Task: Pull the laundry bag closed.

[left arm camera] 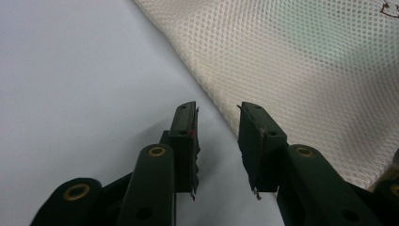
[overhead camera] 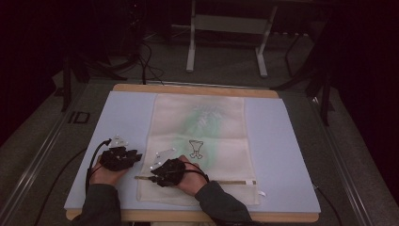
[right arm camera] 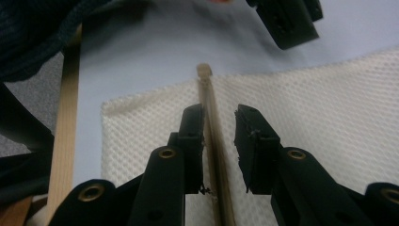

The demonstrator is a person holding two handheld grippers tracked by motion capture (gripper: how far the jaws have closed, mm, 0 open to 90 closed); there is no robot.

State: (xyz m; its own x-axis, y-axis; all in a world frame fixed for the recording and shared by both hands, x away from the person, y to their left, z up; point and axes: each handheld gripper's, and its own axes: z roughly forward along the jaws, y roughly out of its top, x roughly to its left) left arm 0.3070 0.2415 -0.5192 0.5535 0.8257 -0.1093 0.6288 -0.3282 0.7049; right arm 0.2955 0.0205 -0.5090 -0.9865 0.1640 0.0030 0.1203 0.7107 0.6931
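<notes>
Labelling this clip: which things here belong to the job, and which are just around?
In the job: mesh bag; its zipper strip; right gripper, open astride the strip; left gripper, open beside the bag's edge.

Just around: blue mat; metal frame behind the table.

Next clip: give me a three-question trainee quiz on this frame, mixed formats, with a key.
1. True or false: the left gripper is clamped on the mesh bag.
2. The zipper strip lies between the jaws of which gripper? A) left B) right C) neither
3. Fill in: the bag lies flat on a pale ____ mat.

Key: 1 false, its jaws are open over the mat beside the bag's edge. 2 B. 3 blue.
</notes>
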